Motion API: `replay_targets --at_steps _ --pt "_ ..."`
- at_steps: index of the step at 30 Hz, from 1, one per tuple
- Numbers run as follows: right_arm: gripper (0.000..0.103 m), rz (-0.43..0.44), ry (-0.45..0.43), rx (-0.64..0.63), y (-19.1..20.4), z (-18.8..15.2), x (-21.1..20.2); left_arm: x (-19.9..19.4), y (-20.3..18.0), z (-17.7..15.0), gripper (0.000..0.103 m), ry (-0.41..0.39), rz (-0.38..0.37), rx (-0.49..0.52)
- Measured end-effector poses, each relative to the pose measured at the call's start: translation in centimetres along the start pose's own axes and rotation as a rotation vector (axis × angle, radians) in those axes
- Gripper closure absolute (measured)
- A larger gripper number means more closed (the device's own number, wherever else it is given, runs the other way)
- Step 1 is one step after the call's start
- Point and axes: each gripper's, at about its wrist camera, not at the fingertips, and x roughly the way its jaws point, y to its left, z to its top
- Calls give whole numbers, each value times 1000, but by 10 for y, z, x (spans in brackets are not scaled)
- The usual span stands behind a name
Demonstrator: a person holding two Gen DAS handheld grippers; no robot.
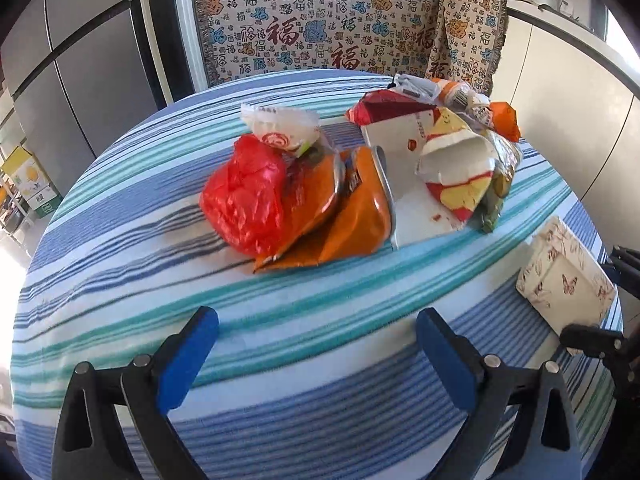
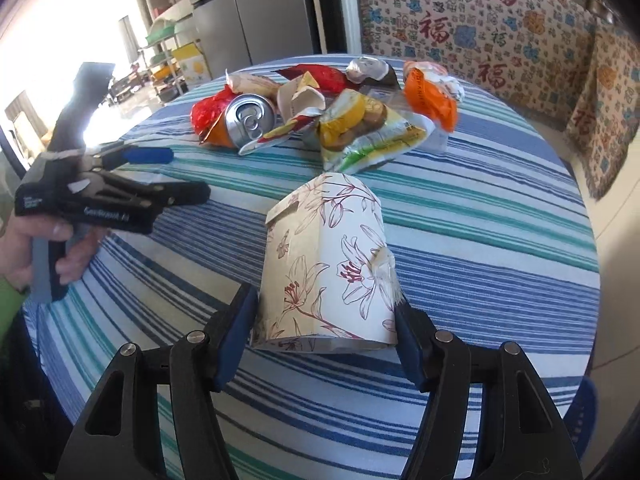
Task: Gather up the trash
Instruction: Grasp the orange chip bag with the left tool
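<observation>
Trash (image 1: 360, 168) lies heaped mid-surface; the right gripper (image 2: 326, 340) has its fingers clamped on a floral box (image 2: 328, 264) near the surface's edge, likely as bin, while the left gripper (image 1: 318, 356) gapes empty, ready to gather.

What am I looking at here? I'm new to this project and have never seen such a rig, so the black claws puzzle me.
No robot: a person holds a two-finger gripper in each hand, with a camera on each looking along its blue-padded fingers. The left gripper stands open over the striped tablecloth, aimed at a trash pile: a red plastic bag, a crushed orange can and snack wrappers. The right gripper is shut on a flowered paper box.
</observation>
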Motion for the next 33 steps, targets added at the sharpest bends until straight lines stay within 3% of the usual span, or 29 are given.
replay_targets --at_steps 10,12,16,24,27,29,33 --pt "36 -8 -8 -21 3 0 2 25 20 38 5 -38 -66 -32" --pt "36 -9 -9 -23 4 -1 2 22 21 38 30 -50 -93 -31" --pt "36 -10 -7 -23 4 -2 1 12 21 26 30 -57 -103 -34" --pt "36 7 23 1 -2 -6 -7 -37 -4 -38 26 -8 -104 -9" --pt "31 17 26 4 -3 -5 -6 -38 -8 -41 21 2 -110 -13" --pt "18 28 24 12 -4 -4 -5 -34 -9 -37 21 4 -94 -10" --pt "16 40 2 34 -8 0 -8 -24 -7 -25 21 16 -65 -27"
